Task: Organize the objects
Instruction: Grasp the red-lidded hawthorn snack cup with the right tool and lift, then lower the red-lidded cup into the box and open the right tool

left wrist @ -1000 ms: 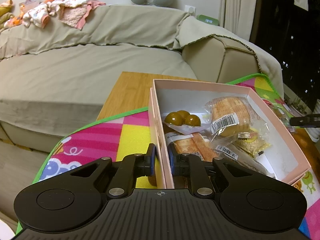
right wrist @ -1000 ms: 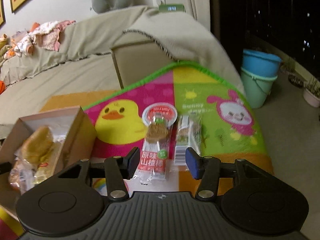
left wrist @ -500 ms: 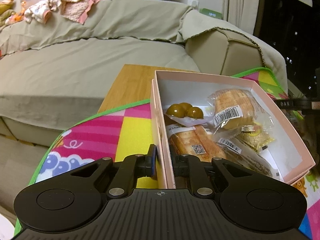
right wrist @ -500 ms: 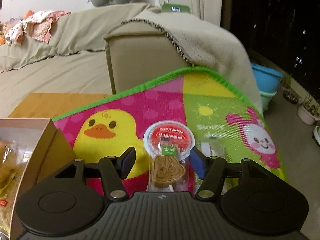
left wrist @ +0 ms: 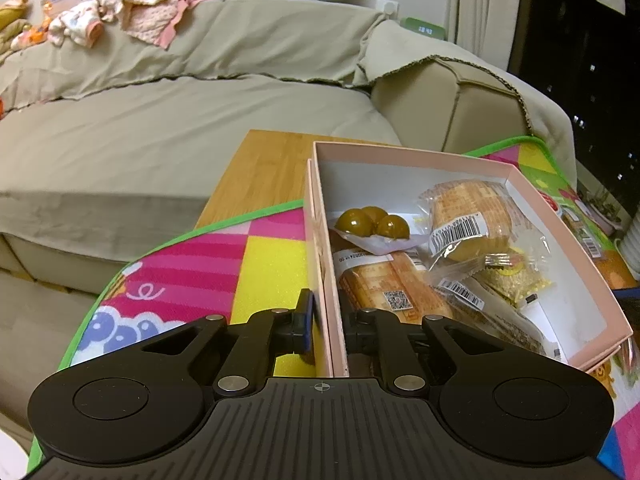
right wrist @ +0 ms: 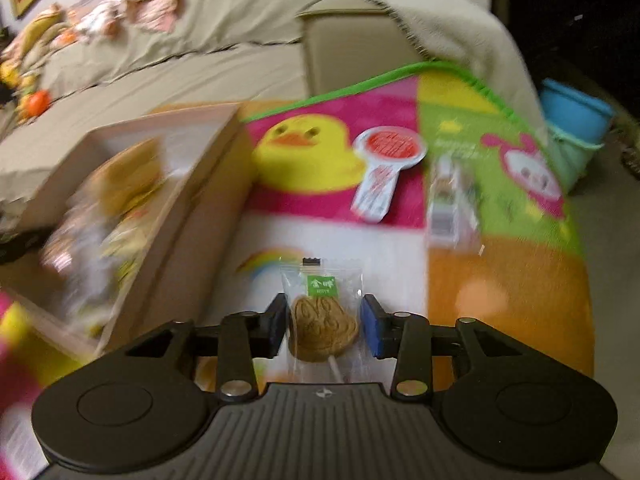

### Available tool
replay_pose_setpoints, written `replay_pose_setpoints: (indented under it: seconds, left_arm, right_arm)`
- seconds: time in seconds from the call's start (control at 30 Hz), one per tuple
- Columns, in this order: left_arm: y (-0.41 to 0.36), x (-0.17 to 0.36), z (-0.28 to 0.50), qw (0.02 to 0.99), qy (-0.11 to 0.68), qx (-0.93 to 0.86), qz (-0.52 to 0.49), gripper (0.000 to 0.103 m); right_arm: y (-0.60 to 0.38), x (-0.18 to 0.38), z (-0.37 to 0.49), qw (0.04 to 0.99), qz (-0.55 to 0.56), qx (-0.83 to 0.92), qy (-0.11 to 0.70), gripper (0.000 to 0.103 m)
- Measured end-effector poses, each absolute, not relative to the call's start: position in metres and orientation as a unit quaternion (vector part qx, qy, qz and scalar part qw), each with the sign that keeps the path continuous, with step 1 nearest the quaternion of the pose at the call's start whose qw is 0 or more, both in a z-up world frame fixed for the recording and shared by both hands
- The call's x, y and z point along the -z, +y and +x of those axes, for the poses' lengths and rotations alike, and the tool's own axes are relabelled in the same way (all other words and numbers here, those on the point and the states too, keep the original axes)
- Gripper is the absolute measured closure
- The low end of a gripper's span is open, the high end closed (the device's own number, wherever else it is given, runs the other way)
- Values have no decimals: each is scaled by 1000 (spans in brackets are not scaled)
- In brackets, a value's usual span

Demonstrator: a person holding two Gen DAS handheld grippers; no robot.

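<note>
Playmat (right wrist: 332, 204), bright-patterned, covers wooden table (left wrist: 260, 168) beside beige sofa (left wrist: 160, 128).

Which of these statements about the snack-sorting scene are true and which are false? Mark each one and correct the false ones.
1. The left gripper is clamped on the pink box wall. True.
2. The right gripper holds a wrapped lollipop. True.
3. The pink box is empty. False: it holds wrapped breads and round brown snacks.
4. The red-topped packet lies inside the box. False: it lies on the colourful mat.
5. A blue bucket stands beyond the mat. True.
</note>
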State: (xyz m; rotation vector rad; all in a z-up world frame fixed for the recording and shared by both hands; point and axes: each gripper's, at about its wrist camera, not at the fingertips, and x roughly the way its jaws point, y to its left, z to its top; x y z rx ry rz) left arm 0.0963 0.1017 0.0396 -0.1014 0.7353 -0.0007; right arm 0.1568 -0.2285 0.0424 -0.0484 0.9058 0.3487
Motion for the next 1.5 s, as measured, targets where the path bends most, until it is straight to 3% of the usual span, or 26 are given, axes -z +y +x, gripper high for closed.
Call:
replay_pose_setpoints:
  seconds: [0.17,0.4,0.47,0.53,0.57,0.73,0.8,1.0,1.3,1.5]
  left_arm:
    - [101,-40,97,932,360,0,-47,90]
    - [98,-41,99,931,362,-3,-39,91]
    - [98,-40,99,931,364,-3,-36,91]
    - [97,-40,99,930,366,-3,-34,91]
    - [97,-39,98,930,367,-4,-33,91]
    - [95,-39,98,929,368,-7,-33,92]
    - [95,-39,98,929,368,-7,-33,92]
    - [97,-39,95,930,364,-5,-43,91]
    - [98,-39,93,932,359,-8,-51,91]
    - [99,-38,91,933,357,-4,-56,90]
  right_arm:
    - [-249,-64,155,911,-7,-134,391,54]
    - [-253,-53,223,929,32,-85,359,53]
    - [-241,-45,243,935,13,-68,347,49]
    - [-231,-39,260,937,6,-65,343,34]
    - [-226,-36,269,937,0,-64,343,32]
    - [-209,-23,297,928,-32,-71,364,33]
    - [-205,-23,291,926,-51,-72,366,43]
    - [-220,-45,250,923,-23,-87,373,43]
    - [-232,-124,135,922,-37,-141,359,43]
    - [-213,-194,85,935,-37,-178,305,43]
